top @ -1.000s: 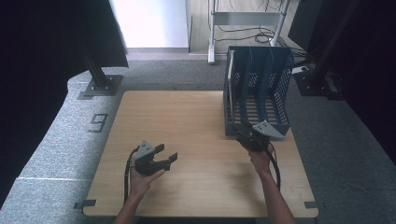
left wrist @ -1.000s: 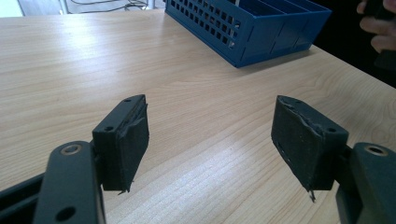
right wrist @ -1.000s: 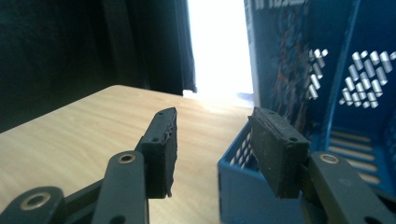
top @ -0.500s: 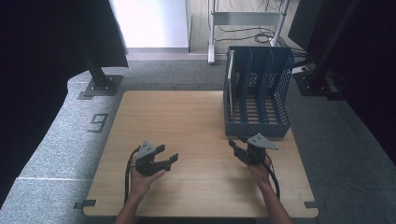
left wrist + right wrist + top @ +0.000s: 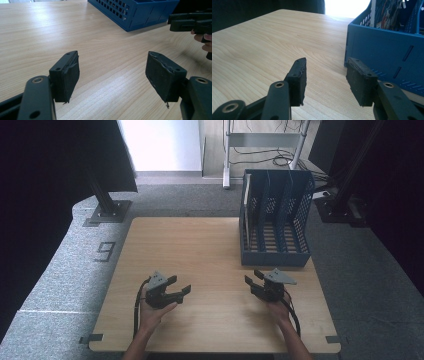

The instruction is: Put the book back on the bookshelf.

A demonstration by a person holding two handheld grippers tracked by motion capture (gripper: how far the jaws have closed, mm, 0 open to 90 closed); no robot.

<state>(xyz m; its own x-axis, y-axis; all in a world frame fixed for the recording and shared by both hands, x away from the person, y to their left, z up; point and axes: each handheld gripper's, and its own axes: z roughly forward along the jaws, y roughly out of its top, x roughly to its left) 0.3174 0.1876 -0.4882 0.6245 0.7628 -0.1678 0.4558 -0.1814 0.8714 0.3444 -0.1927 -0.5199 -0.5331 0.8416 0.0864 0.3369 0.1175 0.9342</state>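
A blue slotted file rack (image 5: 274, 217) stands on the right rear part of the wooden table (image 5: 200, 240); a pale sheet stands in its leftmost slot. My left gripper (image 5: 179, 289) rests low at the front left, open, nothing between its pads (image 5: 67, 75). My right gripper (image 5: 254, 281) is at the front right, just in front of the rack, open and empty. In the right gripper view the blue rack (image 5: 387, 52) rises close on the right beyond the gripper (image 5: 325, 80). The left gripper view has the rack (image 5: 135, 10) far off and the other gripper (image 5: 190, 22) at the right edge.
Grey carpet surrounds the table, with a "9" marked on the floor (image 5: 106, 251) at the left. Black stand bases (image 5: 107, 212) sit beyond the table's left and right rear corners. A metal frame with cables (image 5: 260, 140) stands behind the rack.
My right gripper has drawn back from the rack's front toward the table's near edge and swung left. The left gripper has stayed put.
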